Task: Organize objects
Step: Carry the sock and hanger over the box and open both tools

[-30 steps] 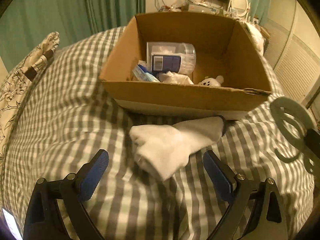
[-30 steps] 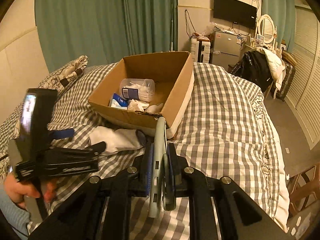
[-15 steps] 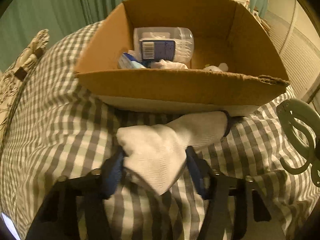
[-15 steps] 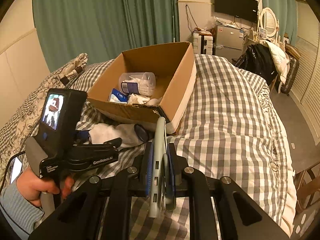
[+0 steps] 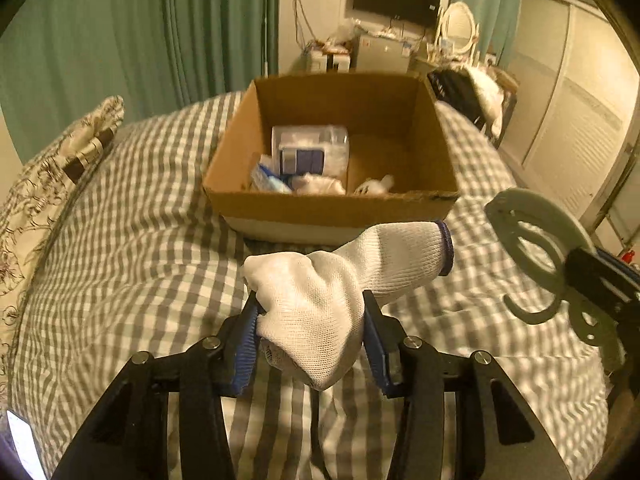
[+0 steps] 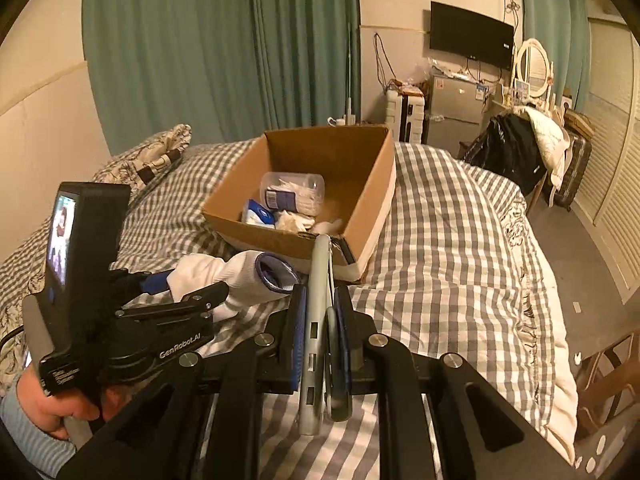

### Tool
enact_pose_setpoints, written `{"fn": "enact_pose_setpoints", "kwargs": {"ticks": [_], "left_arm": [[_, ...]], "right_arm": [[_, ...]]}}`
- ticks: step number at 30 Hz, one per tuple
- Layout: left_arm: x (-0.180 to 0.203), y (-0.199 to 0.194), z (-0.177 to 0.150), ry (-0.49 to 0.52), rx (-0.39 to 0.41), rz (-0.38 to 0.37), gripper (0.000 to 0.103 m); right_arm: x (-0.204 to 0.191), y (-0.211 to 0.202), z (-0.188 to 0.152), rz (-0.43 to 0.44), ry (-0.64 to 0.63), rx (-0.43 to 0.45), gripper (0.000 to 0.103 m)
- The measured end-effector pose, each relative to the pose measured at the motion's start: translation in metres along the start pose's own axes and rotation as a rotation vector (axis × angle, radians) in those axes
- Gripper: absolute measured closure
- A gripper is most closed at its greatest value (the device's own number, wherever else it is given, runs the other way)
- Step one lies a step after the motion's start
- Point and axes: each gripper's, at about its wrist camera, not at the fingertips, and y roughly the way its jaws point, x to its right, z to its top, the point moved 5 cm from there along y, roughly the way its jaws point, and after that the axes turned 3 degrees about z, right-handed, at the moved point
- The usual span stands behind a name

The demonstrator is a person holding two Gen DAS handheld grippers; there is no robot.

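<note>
My left gripper [image 5: 310,332] is shut on a white knit glove [image 5: 340,284] with a blue cuff and holds it above the checked bedspread, in front of an open cardboard box [image 5: 332,206]. The glove also shows in the right wrist view [image 6: 224,276]. My right gripper [image 6: 320,320] is shut on a flat grey-green plastic hook piece [image 6: 318,320], seen edge-on; it shows at the right of the left wrist view [image 5: 536,248]. The box [image 6: 280,236] holds a clear plastic tub [image 5: 310,150], a blue packet and some white items.
The box sits on a bed with a grey-and-white checked cover [image 5: 132,248]. A patterned pillow [image 5: 52,168] lies at the left. Green curtains, a TV, a small fridge and a cluttered chair stand beyond the bed. The bed's right edge drops to the floor [image 6: 592,264].
My left gripper closed on the glove and lifted it off the bedspread, drawing back from the box. The right gripper keeps hold of the hook piece and has barely moved.
</note>
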Motion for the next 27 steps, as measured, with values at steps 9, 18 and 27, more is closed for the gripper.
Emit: {"fn": "enact_pose_setpoints", "kwargs": {"ticks": [9, 18, 27], "left_arm": [[-0.01, -0.068, 0.027, -0.012, 0.14, -0.019, 0.056], [-0.025, -0.103, 0.072, -0.033, 0.243, -0.028, 0.056], [-0.031, -0.098, 0.124, -0.02, 0.295, -0.015, 0.056]], "right_arm": [[-0.019, -0.05, 0.02, -0.022, -0.041, 0.093, 0.09], [-0.034, -0.067, 0.064, -0.04, -0.109, 0.171, 0.09], [-0.035, -0.051, 0.117, -0.042, -0.149, 0.217, 0.09]]}}
